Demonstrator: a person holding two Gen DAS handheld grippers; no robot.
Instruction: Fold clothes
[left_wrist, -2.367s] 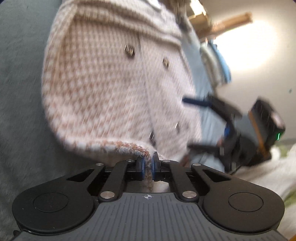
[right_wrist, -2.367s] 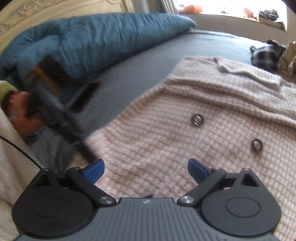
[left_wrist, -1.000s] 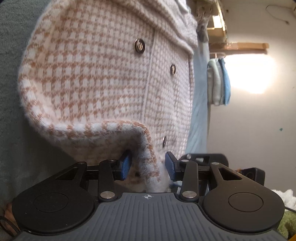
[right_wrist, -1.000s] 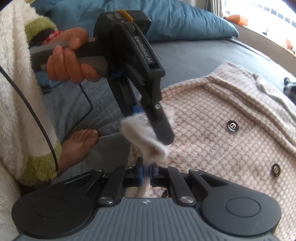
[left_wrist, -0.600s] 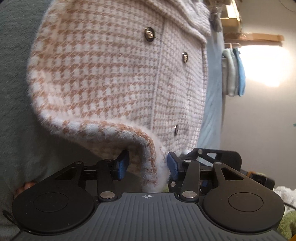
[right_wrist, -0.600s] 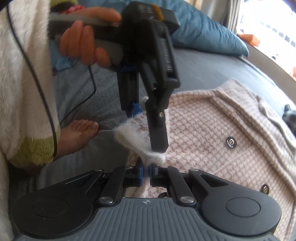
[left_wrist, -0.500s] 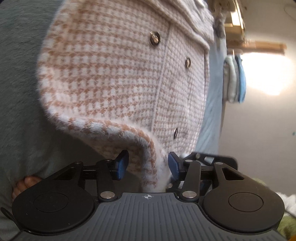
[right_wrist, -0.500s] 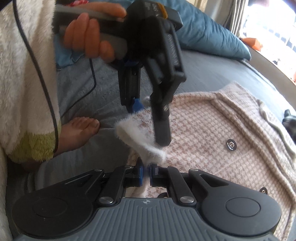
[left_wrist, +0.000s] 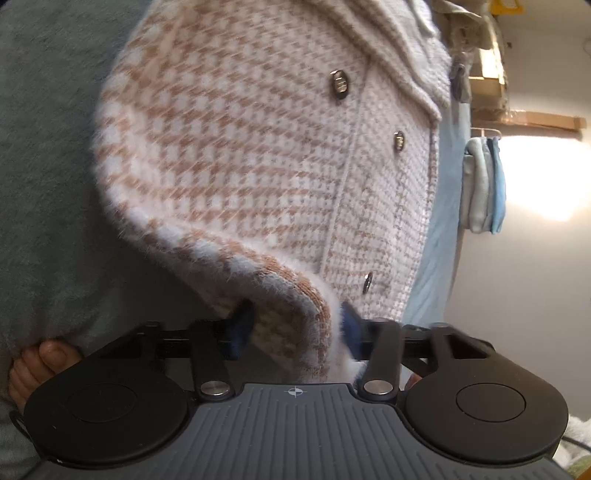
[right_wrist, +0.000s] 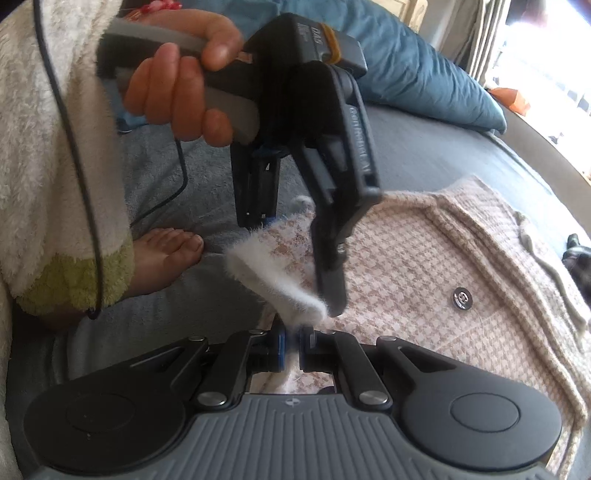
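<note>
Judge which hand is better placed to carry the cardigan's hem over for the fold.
Right. The right gripper is shut on the cardigan hem, while the left gripper has fabric between its jaws, which have just been closing, without a clear clamp.

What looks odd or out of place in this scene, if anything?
One thing stands out: a bare foot rests on the grey bed, close to the lifted hem corner of the checked jacket. The right gripper pinches that fluffy hem, and the left gripper straddles it. Nothing looks spilled or damaged.
</note>
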